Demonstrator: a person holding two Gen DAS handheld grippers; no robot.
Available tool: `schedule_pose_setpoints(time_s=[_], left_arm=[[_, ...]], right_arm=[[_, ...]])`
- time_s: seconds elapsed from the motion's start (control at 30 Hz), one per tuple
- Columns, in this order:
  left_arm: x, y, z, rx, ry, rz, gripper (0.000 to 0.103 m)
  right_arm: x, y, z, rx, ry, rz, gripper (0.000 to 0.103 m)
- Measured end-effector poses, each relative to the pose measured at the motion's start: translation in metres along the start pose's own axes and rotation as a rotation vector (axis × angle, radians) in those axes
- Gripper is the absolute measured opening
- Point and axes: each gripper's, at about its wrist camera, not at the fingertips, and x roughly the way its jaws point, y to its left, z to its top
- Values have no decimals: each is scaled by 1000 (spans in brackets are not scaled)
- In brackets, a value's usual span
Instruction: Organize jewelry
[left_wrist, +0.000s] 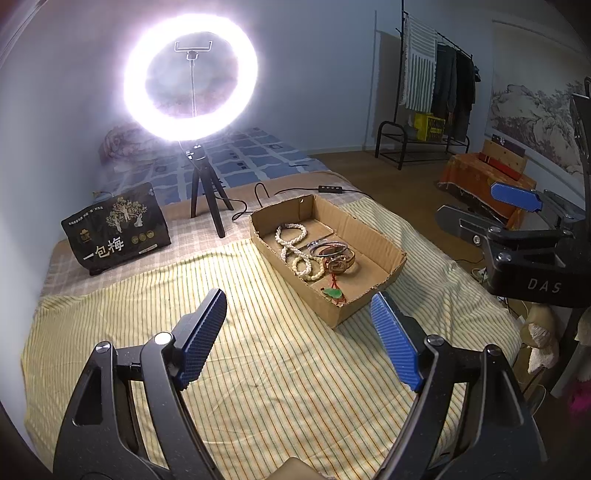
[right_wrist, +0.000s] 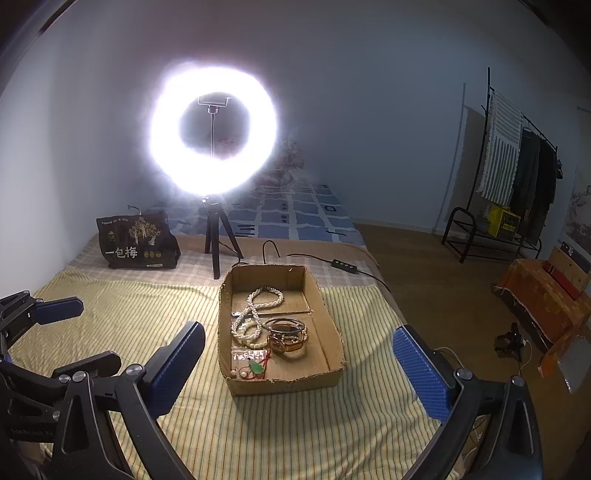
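A shallow cardboard box (left_wrist: 373, 236) (right_wrist: 334, 325) stands on the striped cloth. In it lie a white pearl necklace (left_wrist: 291, 240) (right_wrist: 258, 299), bead bracelets (left_wrist: 306, 267) (right_wrist: 245, 332), metal bangles (left_wrist: 330, 249) (right_wrist: 286, 325), a rose-gold watch (left_wrist: 340, 265) (right_wrist: 286, 343) and a green pendant on a red cord (left_wrist: 332, 293) (right_wrist: 256, 367). My left gripper (left_wrist: 299, 314) is open and empty, held above the cloth in front of the box. My right gripper (right_wrist: 299, 350) is open and empty, with the box between its fingers in view. Each gripper shows at the edge of the other's view.
A lit ring light on a small tripod (left_wrist: 207, 206) (right_wrist: 218, 240) stands behind the box, its cable and switch (left_wrist: 330, 189) (right_wrist: 345, 266) trailing right. A black snack bag (left_wrist: 114, 229) (right_wrist: 136, 240) stands at the back left. The bed's right edge (right_wrist: 384, 291) drops to a wooden floor.
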Motion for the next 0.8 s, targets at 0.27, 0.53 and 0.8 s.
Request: schedule_pose_setpoints(time_s=[0.27,0.53,0.8], left_arm=[[1,-1,1,-5,1,-8,83],[1,-1,0,-6,2,-9,83],[1,-2,0,-7,2,-9,83]], right_arm=[[1,-2,0,-2,0,-4,103],[2,-3,-2,-3,5,-1,103],[4,-4,-3,0,7,-1,103]])
